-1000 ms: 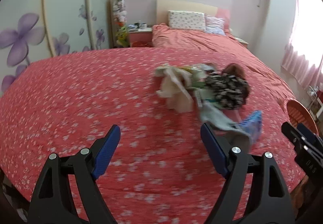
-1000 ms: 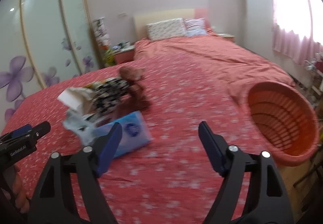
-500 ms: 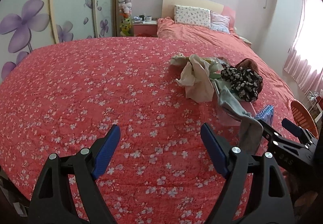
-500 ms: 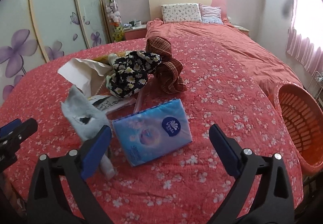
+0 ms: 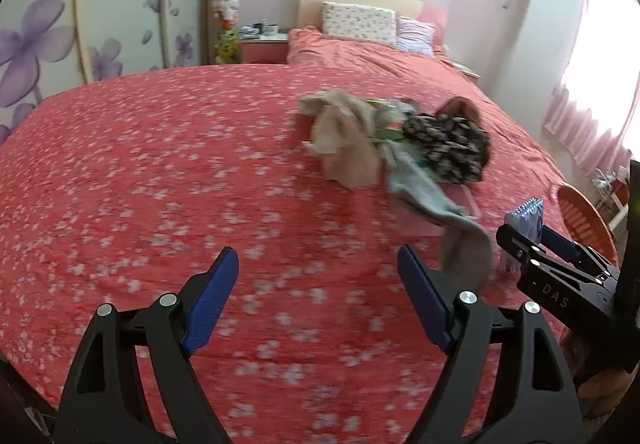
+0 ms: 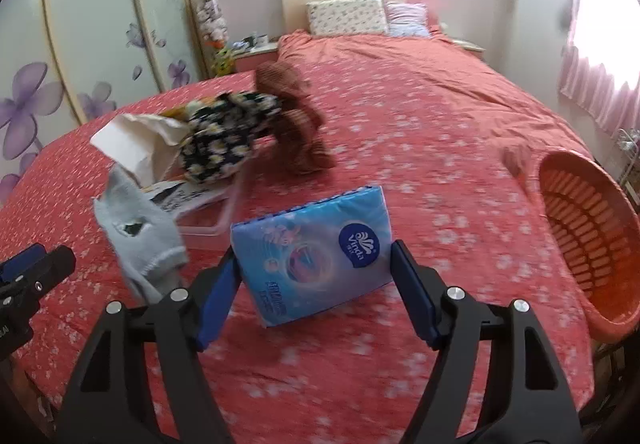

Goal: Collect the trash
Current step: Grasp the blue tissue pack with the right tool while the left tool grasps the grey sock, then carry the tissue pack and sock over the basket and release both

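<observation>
**Right gripper closes around the tissue pack on the red bedspread**

Left wrist view: the left gripper (image 5: 318, 274) hangs over the flowered red bedspread (image 5: 160, 171) with its blue pads spread wide and only cloth between them. At about one o'clock from it lies a loose heap: a beige cloth (image 5: 344, 139), a black flowered garment (image 5: 448, 147) and a grey sock (image 5: 436, 207) trailing toward the lower right. At three o'clock the right gripper (image 5: 536, 240) reaches in from the edge, with the blue tissue pack (image 5: 524, 213) standing at its tip. A slice of the orange basket (image 5: 580, 215) shows behind it.

Right wrist view: the tissue pack (image 6: 316, 248) sits between the right gripper's (image 6: 314, 268) pads, tilted up off the bedspread. The jaws have just been closing; both pads lie against the pack's side edges, though blur makes it hard to tell how firmly they press. The sock (image 6: 140, 240) lies at nine o'clock, just beside the left pad. The flowered garment (image 6: 228, 135) and a brown cloth (image 6: 296, 123) lie at eleven to twelve o'clock. The basket (image 6: 584, 232) stands at three o'clock, at the bed's edge, well apart from the pack.
</observation>
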